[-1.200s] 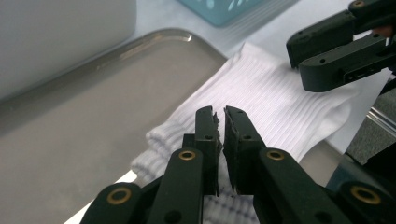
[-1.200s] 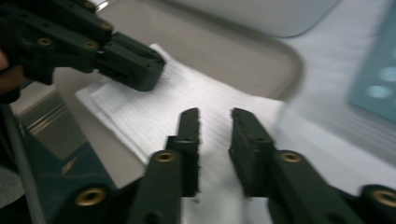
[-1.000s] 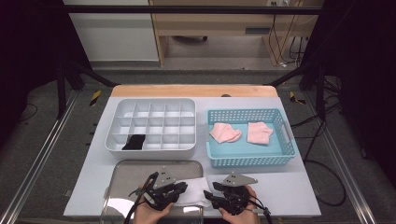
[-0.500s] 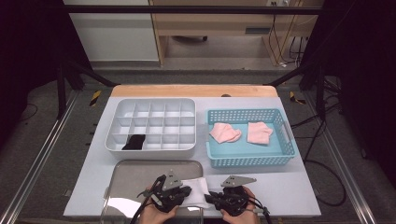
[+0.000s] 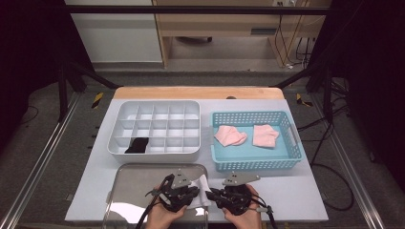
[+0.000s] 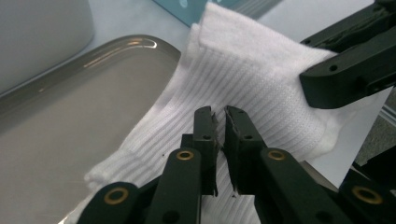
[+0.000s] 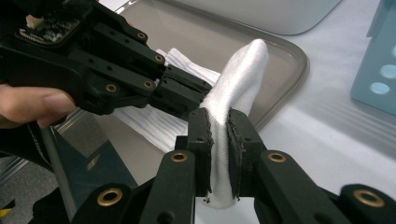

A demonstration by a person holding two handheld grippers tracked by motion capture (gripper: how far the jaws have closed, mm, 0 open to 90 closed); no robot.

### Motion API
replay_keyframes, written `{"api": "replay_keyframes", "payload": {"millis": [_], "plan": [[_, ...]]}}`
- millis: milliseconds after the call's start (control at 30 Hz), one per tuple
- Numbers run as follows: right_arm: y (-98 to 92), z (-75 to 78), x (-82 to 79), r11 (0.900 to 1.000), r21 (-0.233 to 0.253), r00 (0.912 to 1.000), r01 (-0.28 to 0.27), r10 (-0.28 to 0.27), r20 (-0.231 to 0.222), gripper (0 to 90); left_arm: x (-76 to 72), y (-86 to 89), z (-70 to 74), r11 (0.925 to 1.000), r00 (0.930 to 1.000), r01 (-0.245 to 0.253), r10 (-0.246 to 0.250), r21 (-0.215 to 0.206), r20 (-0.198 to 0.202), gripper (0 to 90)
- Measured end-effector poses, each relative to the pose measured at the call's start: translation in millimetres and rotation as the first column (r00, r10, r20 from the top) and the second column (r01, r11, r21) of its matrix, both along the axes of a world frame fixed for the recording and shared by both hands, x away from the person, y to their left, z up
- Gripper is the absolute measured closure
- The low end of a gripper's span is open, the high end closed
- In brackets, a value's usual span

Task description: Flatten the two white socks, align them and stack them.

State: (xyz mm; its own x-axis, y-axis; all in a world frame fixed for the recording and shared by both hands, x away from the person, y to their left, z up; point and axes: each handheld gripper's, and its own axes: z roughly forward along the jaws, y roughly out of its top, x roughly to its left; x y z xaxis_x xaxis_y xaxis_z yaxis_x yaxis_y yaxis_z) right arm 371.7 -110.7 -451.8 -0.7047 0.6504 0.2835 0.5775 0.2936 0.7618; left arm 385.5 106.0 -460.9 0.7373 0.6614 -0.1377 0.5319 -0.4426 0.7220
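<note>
While both grippers clamp the white sock (image 6: 243, 79), it hangs stretched between them above the tray (image 5: 138, 183) edge. Left gripper (image 6: 219, 112) jaws are nearly closed on ribbed fabric; right gripper (image 7: 219, 116) pinches a fold. Risk: uneven pulling could slip the thin left-hand bite, dropping the sock short of the divided box (image 5: 157, 126) beyond.
</note>
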Motion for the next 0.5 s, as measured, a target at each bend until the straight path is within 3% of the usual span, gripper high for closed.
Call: {"api": "replay_keyframes", "payload": {"millis": [167, 300, 500], "plan": [[-2.0, -0.4, 1.7, 1.0, -0.003, 1.0, 0.006, -0.006, -0.005, 81.2, 1.9, 23.3, 17.5, 0.9969, 0.9984, -0.04, 0.043, -0.067, 0.036, 80.8], [-1.9, -1.5, 2.6, 1.0, -0.008, 1.0, 0.009, -0.009, -0.002, 81.2, 1.5, 51.9, 29.3, 0.9917, 0.991, -0.102, 0.108, -0.079, 0.079, 84.9], [-2.3, -3.3, 4.3, 1.0, -0.019, 0.9997, 0.022, -0.022, 0.014, 81.2, -0.5, 83.7, 16.2, 0.9823, 0.9833, -0.176, 0.179, -0.063, 0.035, 88.5]]}}
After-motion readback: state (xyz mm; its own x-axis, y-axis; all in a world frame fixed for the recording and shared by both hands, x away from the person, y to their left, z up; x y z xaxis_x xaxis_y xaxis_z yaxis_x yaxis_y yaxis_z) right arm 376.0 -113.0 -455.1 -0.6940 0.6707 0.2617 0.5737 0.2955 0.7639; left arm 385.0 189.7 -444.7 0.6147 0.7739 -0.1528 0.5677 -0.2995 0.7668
